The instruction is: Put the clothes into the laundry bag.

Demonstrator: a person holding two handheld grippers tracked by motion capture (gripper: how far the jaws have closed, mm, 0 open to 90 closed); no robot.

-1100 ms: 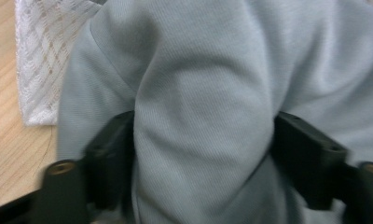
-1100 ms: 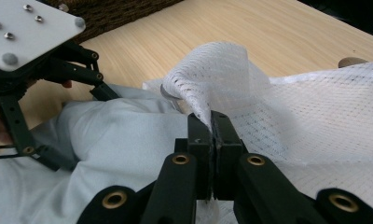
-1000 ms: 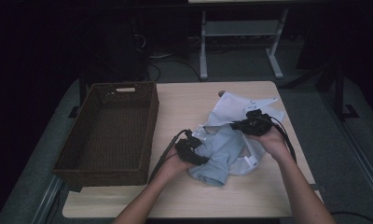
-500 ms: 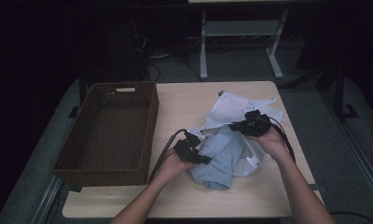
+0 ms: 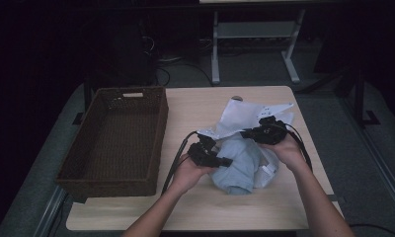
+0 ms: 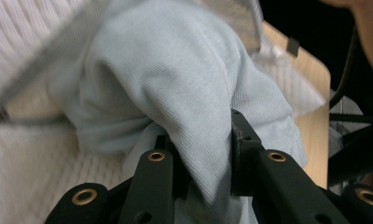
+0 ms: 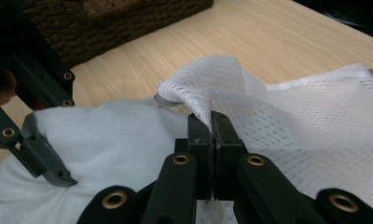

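Note:
A light blue garment (image 5: 241,169) lies bunched at the table's middle right, partly under a white mesh bag (image 5: 245,113). My left gripper (image 5: 224,161) points right into the garment (image 6: 175,70). Its jaws have just been closing, and a thick fold of the blue cloth is pinched between them. The left gripper (image 7: 49,164) is also visible at the left of the right gripper view, on the garment (image 7: 119,135). My right gripper (image 5: 246,133) is shut on a raised edge of the mesh bag (image 7: 315,112), which folds over its tips (image 7: 210,122).
A dark wicker basket (image 5: 161,129) stands on the left part of the wooden table (image 5: 200,207); its wall (image 7: 128,18) also appears in the right gripper view. Both forearms come in from the bottom. Table legs and cables lie on the floor behind.
The left gripper's jaws closed on the blue garment and the hand rose a little, lifting and bunching the cloth. The right gripper stayed in place, holding the mesh bag.

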